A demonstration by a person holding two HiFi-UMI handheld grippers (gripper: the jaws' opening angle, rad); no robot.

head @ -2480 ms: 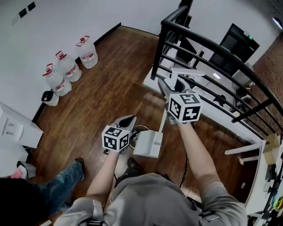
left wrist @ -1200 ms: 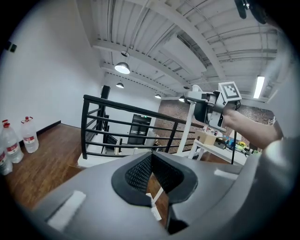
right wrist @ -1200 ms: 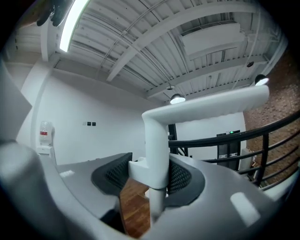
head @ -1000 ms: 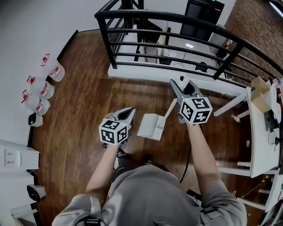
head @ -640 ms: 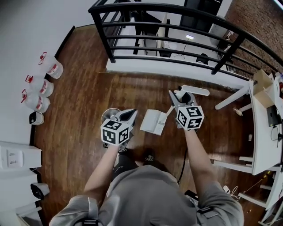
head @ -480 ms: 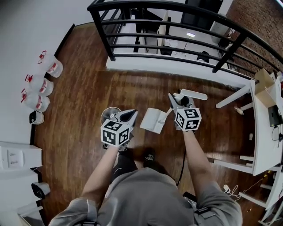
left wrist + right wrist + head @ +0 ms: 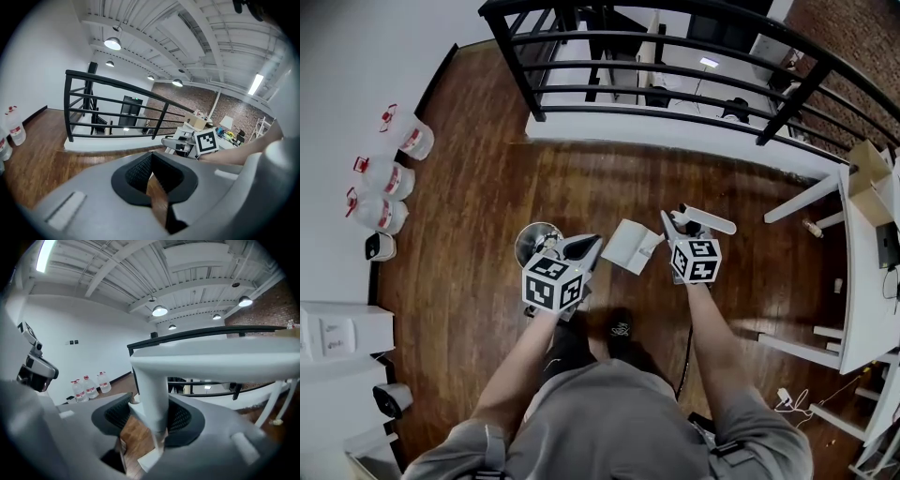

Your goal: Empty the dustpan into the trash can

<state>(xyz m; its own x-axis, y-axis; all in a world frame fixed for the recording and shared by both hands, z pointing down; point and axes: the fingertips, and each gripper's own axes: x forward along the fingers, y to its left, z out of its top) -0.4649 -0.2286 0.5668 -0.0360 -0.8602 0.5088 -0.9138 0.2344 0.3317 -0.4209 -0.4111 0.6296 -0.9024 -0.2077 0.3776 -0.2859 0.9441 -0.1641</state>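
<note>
The white dustpan (image 7: 630,246) hangs tilted over the wooden floor, its long handle (image 7: 710,220) rising to the right. My right gripper (image 7: 677,228) is shut on that handle; in the right gripper view the white handle post (image 7: 152,394) stands clamped between the pads. A small round metal trash can (image 7: 534,242) stands on the floor to the left of the dustpan, partly hidden by my left gripper (image 7: 584,247). The left gripper (image 7: 150,168) is shut with nothing in it, its tips just right of the can.
A black railing (image 7: 675,47) runs across the far side. Three water bottles (image 7: 384,173) stand by the left wall. A white table (image 7: 867,281) and its legs lie to the right. The person's shoe (image 7: 619,329) is below the dustpan.
The right gripper has come down with the dustpan, which now sits lower and nearer the floor. The left gripper has sunk a little. The trash can has come into view beside it.
</note>
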